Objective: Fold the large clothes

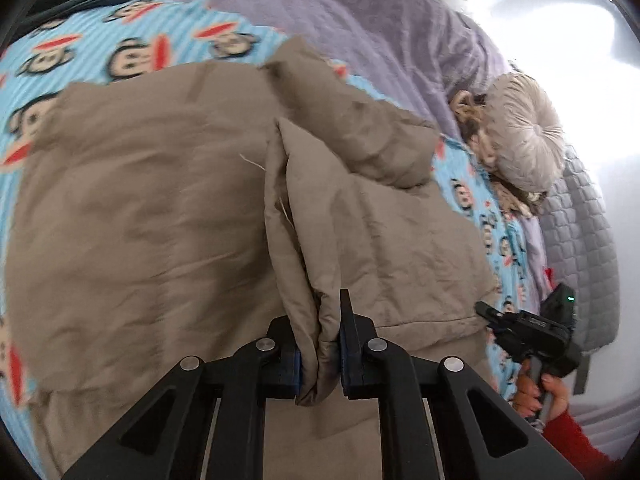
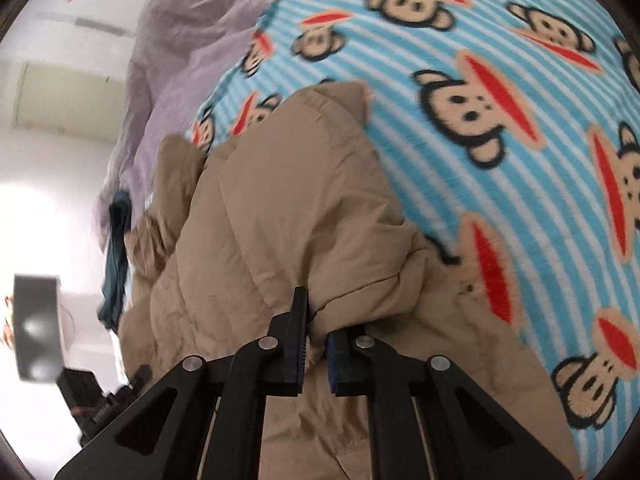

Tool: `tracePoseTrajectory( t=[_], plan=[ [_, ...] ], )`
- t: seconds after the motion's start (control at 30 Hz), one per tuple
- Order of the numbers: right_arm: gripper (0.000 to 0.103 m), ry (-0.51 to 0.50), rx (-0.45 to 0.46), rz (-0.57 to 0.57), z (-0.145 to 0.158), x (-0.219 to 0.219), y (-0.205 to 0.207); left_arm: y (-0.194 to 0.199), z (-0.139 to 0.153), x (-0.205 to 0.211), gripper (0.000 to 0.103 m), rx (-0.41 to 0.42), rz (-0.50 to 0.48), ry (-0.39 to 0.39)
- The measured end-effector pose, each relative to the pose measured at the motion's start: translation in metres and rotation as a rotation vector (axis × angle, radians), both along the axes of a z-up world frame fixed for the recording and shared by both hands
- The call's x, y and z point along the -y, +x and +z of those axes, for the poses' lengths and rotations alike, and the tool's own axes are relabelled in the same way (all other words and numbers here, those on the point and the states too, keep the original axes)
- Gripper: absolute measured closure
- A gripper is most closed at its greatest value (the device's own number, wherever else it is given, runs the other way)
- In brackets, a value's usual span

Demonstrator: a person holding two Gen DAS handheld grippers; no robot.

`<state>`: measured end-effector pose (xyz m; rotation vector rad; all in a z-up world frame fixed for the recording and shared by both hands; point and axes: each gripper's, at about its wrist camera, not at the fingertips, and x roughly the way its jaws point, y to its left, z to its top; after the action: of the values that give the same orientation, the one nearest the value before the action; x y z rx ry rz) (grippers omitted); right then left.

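Both of your grippers are clamped on the tan padded jacket (image 1: pixel 168 200). Your left gripper (image 1: pixel 320 356) has its two black fingers drawn in on a bunched fold of the fabric, which bulges out between the blue pads (image 1: pixel 294 372) and rises as a ridge straight ahead. Your right gripper (image 2: pixel 316 356) is nearly closed too, with only a narrow gap between the fingers and a pinch of the jacket's edge caught in it (the cloth tents up just past the tips).

From the left wrist view, you can see your right hand (image 1: pixel 540 394), in a red sleeve (image 1: pixel 576 444), wrapped around the other tool's handle low at the right edge, beside the jacket's hem. That tool points in toward the jacket.

The jacket lies spread on the blue striped monkey-print blanket (image 2: pixel 500 80), which covers the bed. One part of it is folded over near the middle, making a thick rumpled layer. A lilac fleece throw (image 1: pixel 380 24) lies beyond the blanket, and a round tufted cushion (image 1: pixel 524 136) sits at its right edge, next to a grey quilted cover (image 1: pixel 580 232). A dark teal garment (image 2: pixel 116 260) lies just beside the jacket's far side.
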<state>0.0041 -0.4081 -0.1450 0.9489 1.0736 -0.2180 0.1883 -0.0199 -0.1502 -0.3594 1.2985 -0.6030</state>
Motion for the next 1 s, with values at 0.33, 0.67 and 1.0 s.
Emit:
tracePoseTrajectory(
  t=[0.33,0.67,1.0],
  plan=[
    [0.094,-0.001,-0.021,0.061,-0.015,-0.027,0.009,-0.011,-0.005,-0.035,0.088,-0.020,0.042,0.100],
    [0.094,-0.011,-0.017,0.082,-0.015,-0.029,0.006,-0.004,0.058,-0.036,0.088,0.130,0.027,0.166],
    [0.081,-0.101,-0.009,0.252,0.025,-0.044,0.003,0.028,-0.017,0.016,0.088,0.103,0.030,0.362]
  ],
)
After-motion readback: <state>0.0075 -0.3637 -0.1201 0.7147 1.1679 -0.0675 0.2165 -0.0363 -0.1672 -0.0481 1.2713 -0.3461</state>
